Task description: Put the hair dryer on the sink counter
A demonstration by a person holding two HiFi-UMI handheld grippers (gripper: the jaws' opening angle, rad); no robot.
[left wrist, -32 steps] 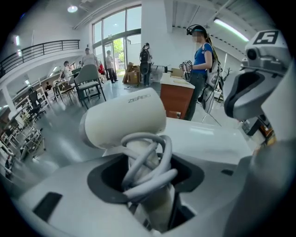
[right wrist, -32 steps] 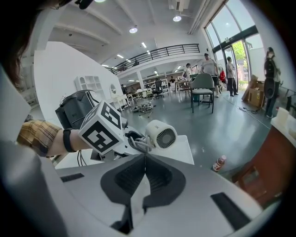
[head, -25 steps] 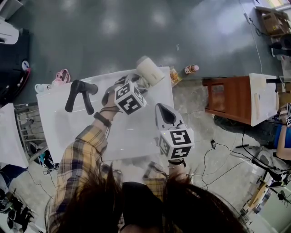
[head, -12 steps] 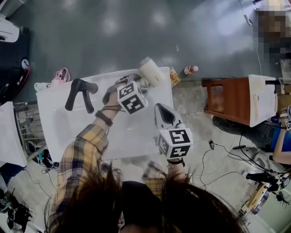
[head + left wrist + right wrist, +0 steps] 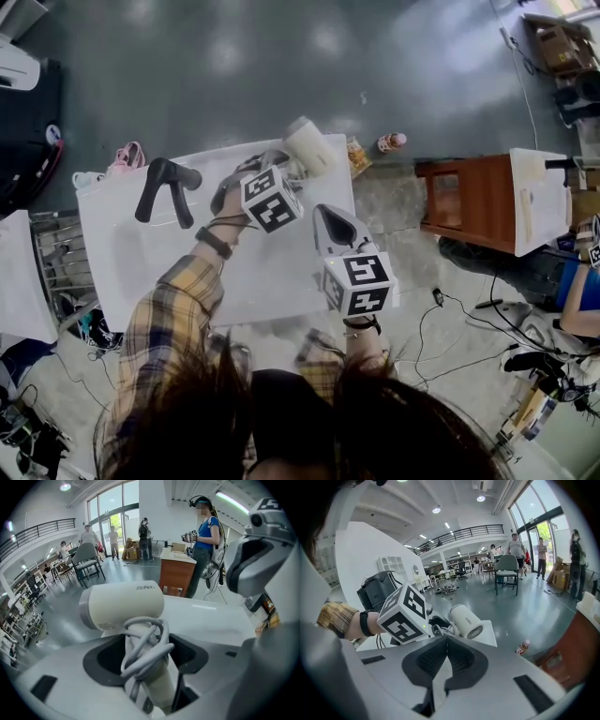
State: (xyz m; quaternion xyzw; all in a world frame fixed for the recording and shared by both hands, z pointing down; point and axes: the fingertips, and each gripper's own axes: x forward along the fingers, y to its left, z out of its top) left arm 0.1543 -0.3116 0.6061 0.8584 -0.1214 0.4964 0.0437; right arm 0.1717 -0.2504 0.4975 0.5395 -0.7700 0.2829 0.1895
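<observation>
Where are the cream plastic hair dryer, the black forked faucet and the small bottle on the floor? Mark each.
Cream plastic hair dryer [image 5: 124,604]: left gripper view, on its barrel.
Black forked faucet [image 5: 150,195]: head view, on its longer arm.
Small floor bottle [image 5: 392,142]: head view, on its body.

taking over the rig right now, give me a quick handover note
Left gripper: jaws opening, with the hair dryer handle and its wrapped cord between them, at the far right corner of the sink counter.
Right gripper: shut, empty, over the counter's right edge.
Done: dryer is at the counter.
Left: check it rests fully on the counter, since the barrel looks close to the edge, then draw the left gripper clear.
</observation>
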